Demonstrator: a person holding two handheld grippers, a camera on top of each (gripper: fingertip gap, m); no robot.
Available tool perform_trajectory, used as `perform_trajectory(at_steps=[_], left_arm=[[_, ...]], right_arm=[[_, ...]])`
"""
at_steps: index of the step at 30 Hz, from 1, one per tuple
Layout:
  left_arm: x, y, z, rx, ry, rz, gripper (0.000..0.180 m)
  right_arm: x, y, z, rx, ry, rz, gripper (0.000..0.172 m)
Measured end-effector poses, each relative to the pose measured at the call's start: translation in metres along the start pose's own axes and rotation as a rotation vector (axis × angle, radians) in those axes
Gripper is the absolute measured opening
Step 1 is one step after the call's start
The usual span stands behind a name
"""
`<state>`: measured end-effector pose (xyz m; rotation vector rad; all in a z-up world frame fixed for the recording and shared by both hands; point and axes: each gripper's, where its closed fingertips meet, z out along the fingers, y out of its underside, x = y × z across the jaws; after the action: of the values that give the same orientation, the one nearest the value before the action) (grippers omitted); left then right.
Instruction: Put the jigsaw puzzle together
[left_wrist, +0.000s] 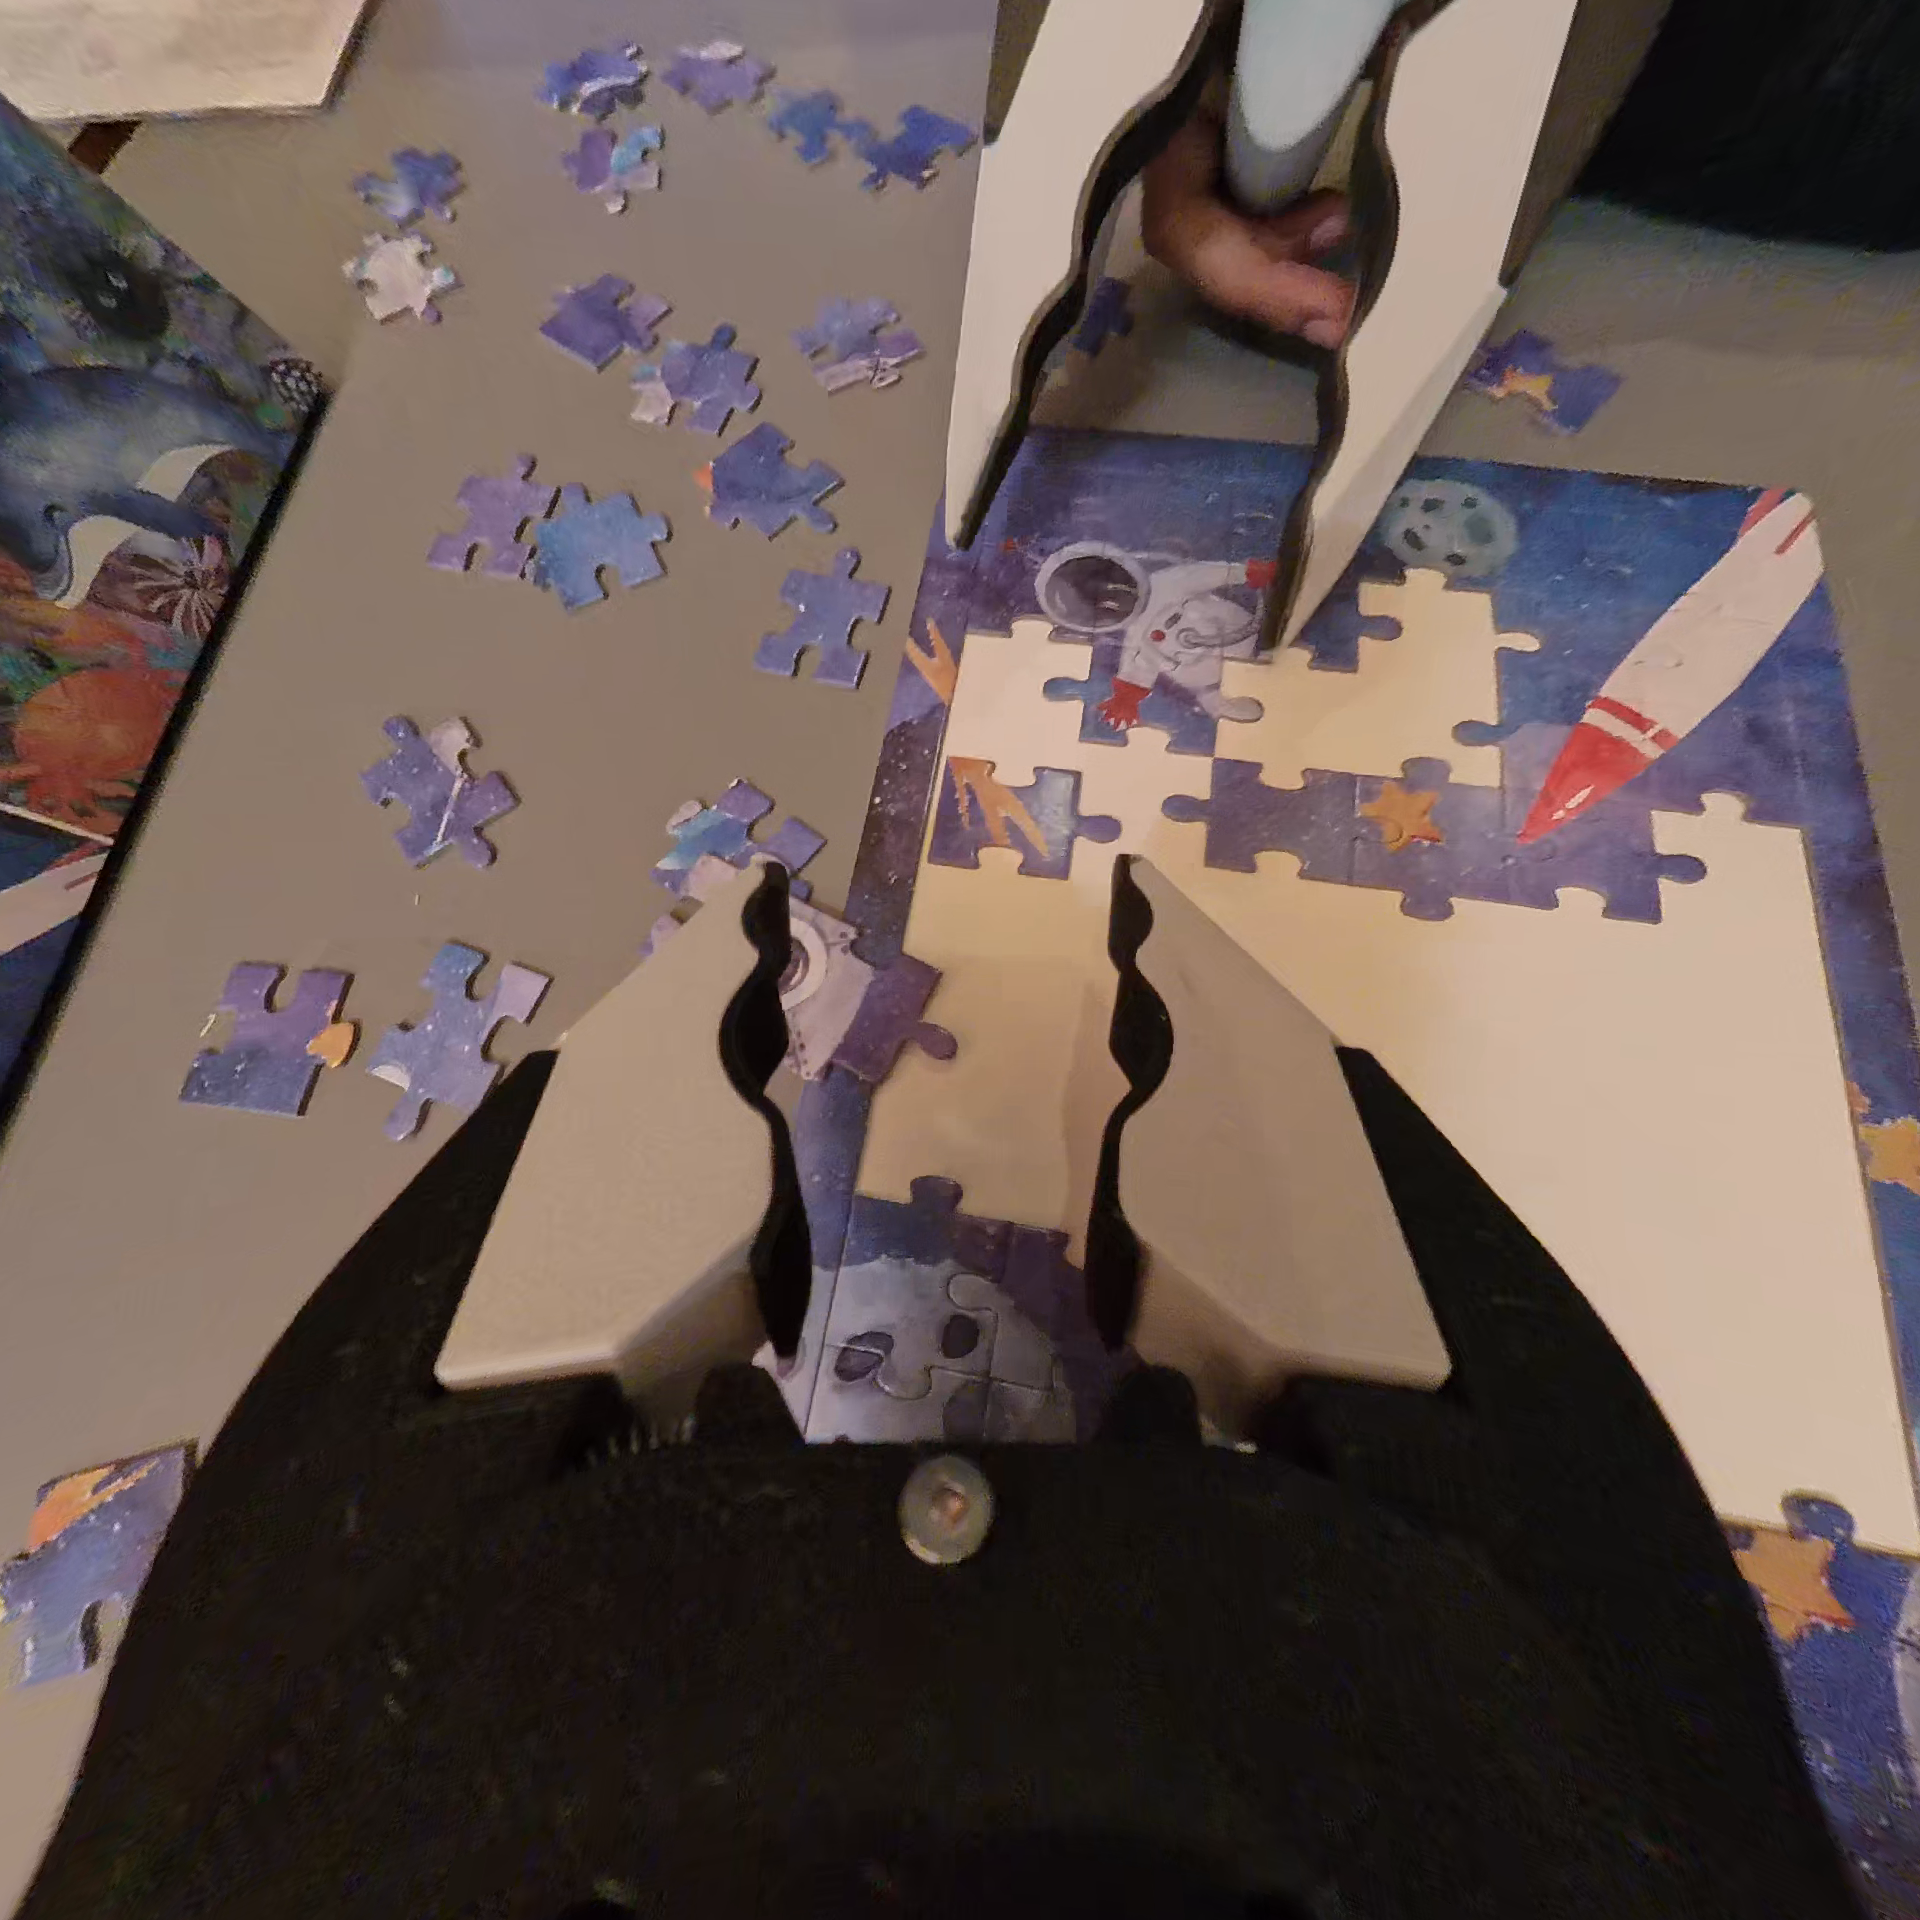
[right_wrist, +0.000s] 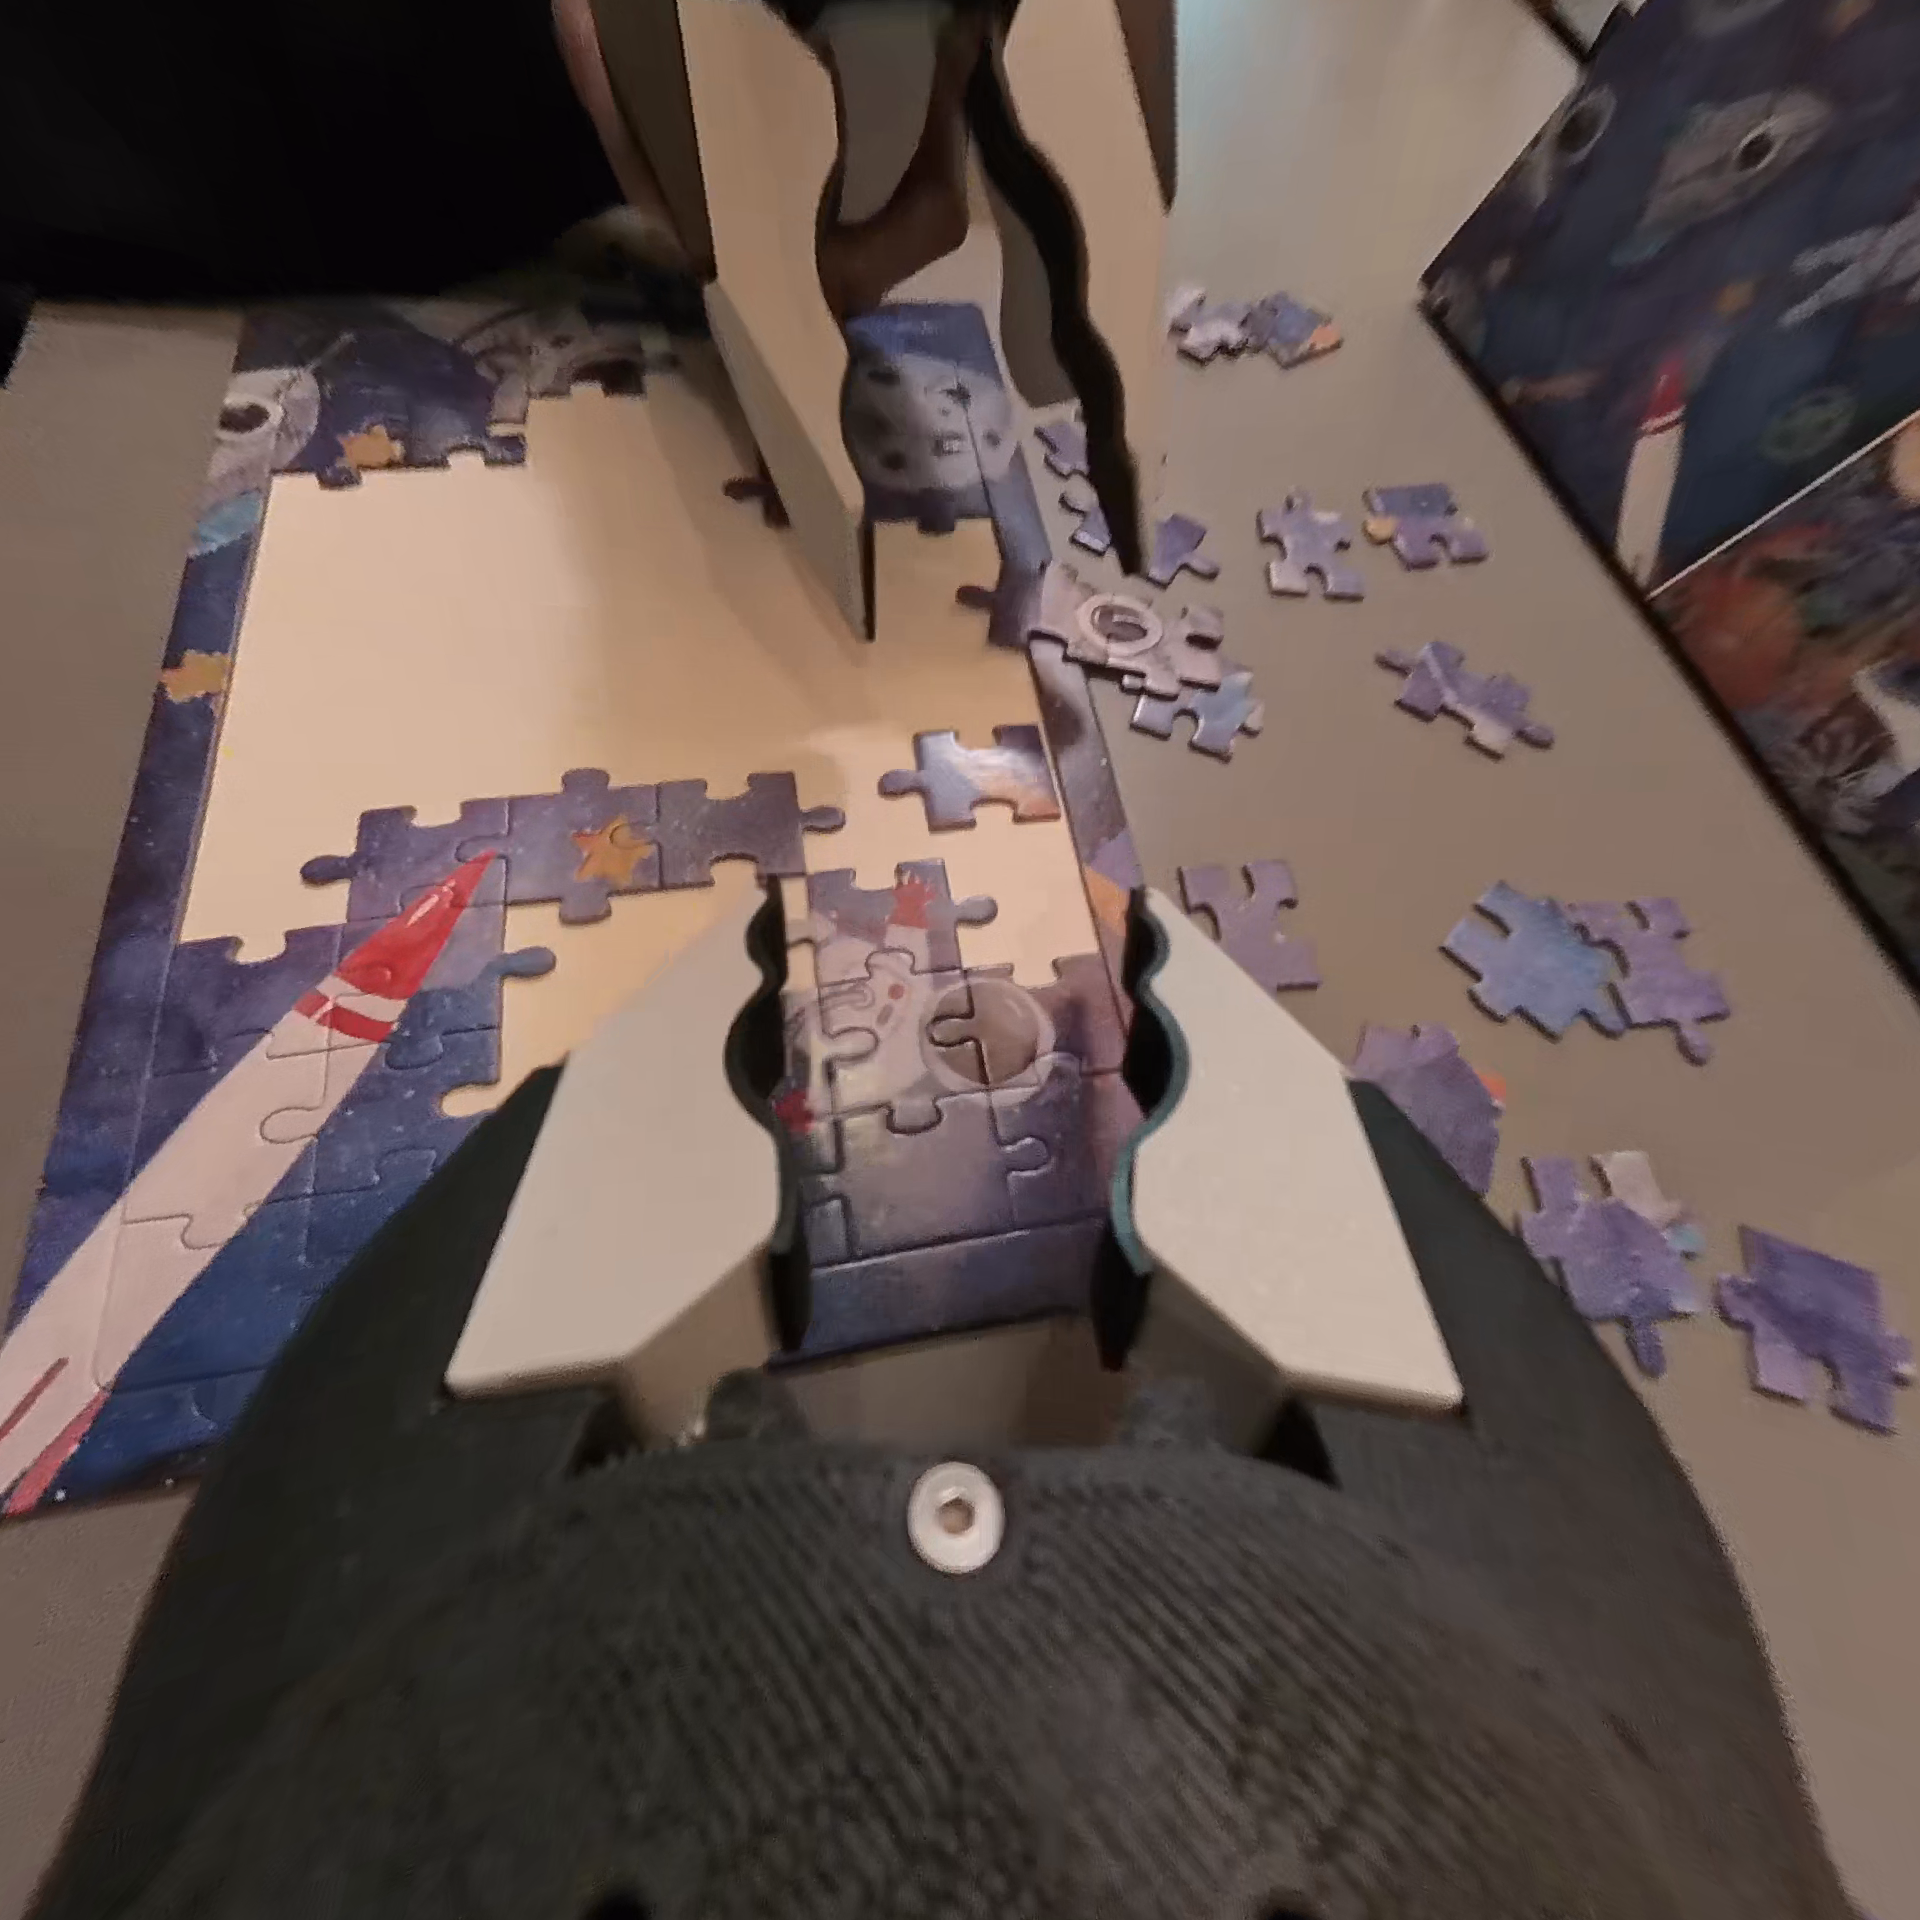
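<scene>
Left gripper: jaws spread, nothing between the pads. It hangs over the left border of the puzzle tray, tips over bare cream backing. Nearest thing: a loose piece printed with a grey porthole, lying askew across the tray's left border, just inside the left finger at about 8 o'clock from the tips. Its long axis runs roughly 10 to 4 o'clock. Whether the finger touches it cannot be told.

Right gripper: jaws spread, nothing pinched. It stands over the assembled astronaut section, which lies flat in the tray between the two fingers without either pad pressing it. In the left wrist view its right-hand tip comes down just beside the astronaut's arm.

Relation: the two grippers face each other across the tray; the porthole piece lies close under the left one and well apart from the right, at about 1 o'clock from the right tips.

Outward, left wrist view:
- comet piece, set against the left border, 12 o'clock.
- star strip, 1 o'clock.
- red-nosed rocket, 2 o'clock.
- grey moon section, between the finger bases.
- loose blue-purple pieces scattered on the grey table, 9 to 11 o'clock.
- illustrated puzzle box, far left.
- a hand on the right gripper's handle, 12 o'clock.
</scene>
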<state>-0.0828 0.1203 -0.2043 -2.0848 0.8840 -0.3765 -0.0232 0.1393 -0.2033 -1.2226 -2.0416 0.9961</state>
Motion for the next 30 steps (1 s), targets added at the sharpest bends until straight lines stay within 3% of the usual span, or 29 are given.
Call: perform_trajectory(at_steps=[3,7,20,30], left_arm=[[-0.001,0.001,0.001,0.003,0.005,-0.012,0.063],[0.0,0.005,0.006,-0.031,-0.007,0.013,0.063],[0.0,0.01,0.015,-0.088,-0.066,0.074,0.063],[-0.008,-0.016,-0.007,0.07,-0.09,0.025,0.06]], right_arm=[[0.005,0.003,0.0,-0.02,0.012,0.034,0.072],[0.009,-0.001,-0.011,0.015,0.004,0.099,0.071],[0.011,0.022,-0.003,-0.082,-0.013,0.15,0.067],[0.023,-0.004,-0.015,0.086,0.043,0.112,0.061]])
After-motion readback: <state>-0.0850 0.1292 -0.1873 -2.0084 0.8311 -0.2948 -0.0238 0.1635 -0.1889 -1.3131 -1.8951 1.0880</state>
